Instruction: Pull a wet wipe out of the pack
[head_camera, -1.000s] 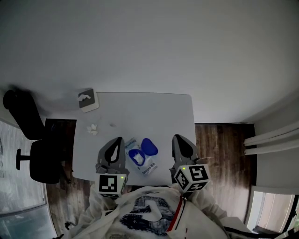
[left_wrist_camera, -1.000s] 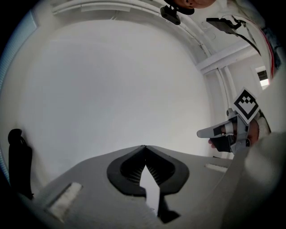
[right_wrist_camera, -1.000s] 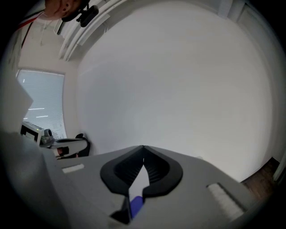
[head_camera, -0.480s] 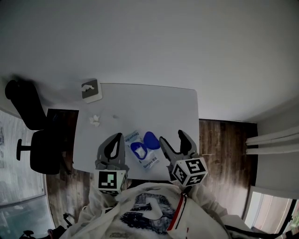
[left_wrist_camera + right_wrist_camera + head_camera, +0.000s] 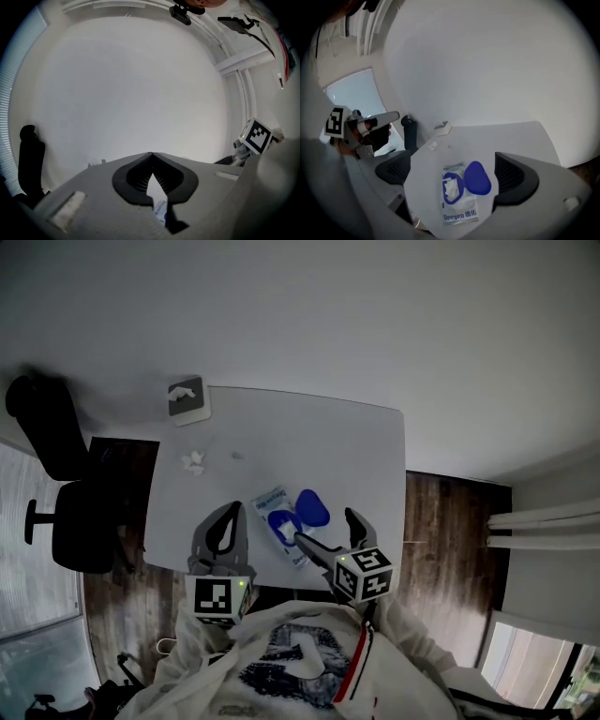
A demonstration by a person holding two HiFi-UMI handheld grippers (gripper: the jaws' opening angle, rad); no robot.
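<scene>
Lower centre of the head view: the left hand-held gripper point(image 5: 233, 508) has its jaws pressed together at the tips, with nothing pinched. To its right, the right hand-held gripper point(image 5: 325, 527) has its jaws opening, spread wide, with the wet wipe pack point(image 5: 279, 521) seen between them but untouched. The pack lies flat on the white surface point(image 5: 309, 437), its blue lid point(image 5: 312, 509) flipped open and a wipe point(image 5: 451, 187) showing in the opening. Farther, upper left: a crumpled wipe point(image 5: 192, 461) and a grey block point(image 5: 187, 399).
</scene>
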